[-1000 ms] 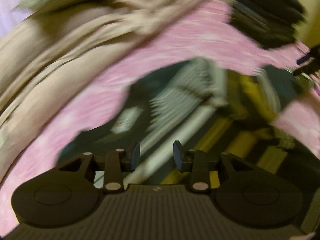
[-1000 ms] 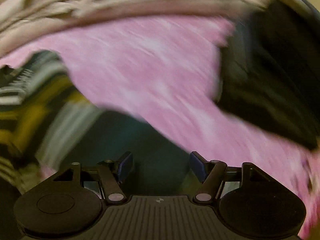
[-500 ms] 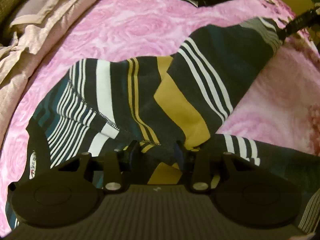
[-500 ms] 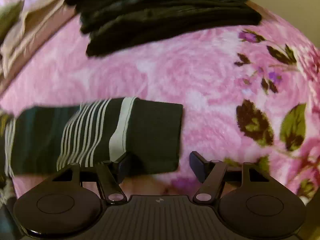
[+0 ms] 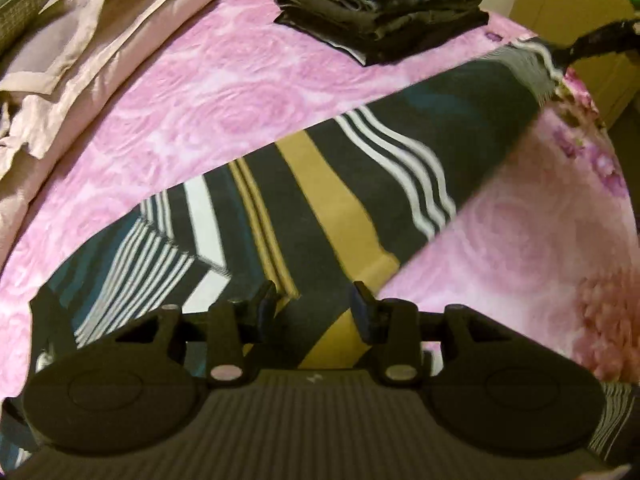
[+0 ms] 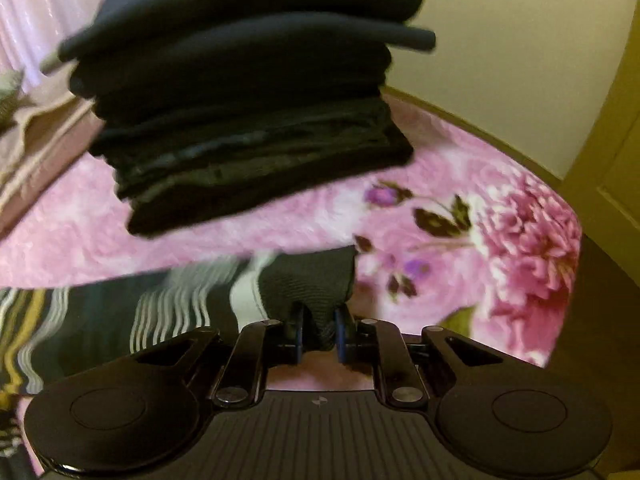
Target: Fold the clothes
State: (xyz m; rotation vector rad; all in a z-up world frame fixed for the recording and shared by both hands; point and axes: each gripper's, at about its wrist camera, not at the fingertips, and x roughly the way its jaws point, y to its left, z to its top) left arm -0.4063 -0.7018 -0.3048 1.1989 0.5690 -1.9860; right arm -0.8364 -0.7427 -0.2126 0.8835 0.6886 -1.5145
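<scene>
A dark striped shirt (image 5: 340, 196) with white, teal and mustard bands lies stretched across the pink floral bedspread (image 5: 192, 100). My left gripper (image 5: 314, 310) is open, its fingers just over the shirt's near part. My right gripper (image 6: 318, 334) is shut on the dark end of the shirt's sleeve (image 6: 308, 280). In the left wrist view the right gripper (image 5: 592, 44) shows at the far right, holding that sleeve end out.
A stack of folded dark clothes (image 6: 248, 120) sits on the bed just beyond the sleeve; it also shows in the left wrist view (image 5: 380, 8). Crumpled beige bedding (image 5: 60, 60) lies at the far left. The bed edge and a cream wall (image 6: 500, 60) are at the right.
My right gripper has closed on the sleeve end and pulled it out straight, closer to the dark stack. My left gripper's jaws have spread apart over the shirt.
</scene>
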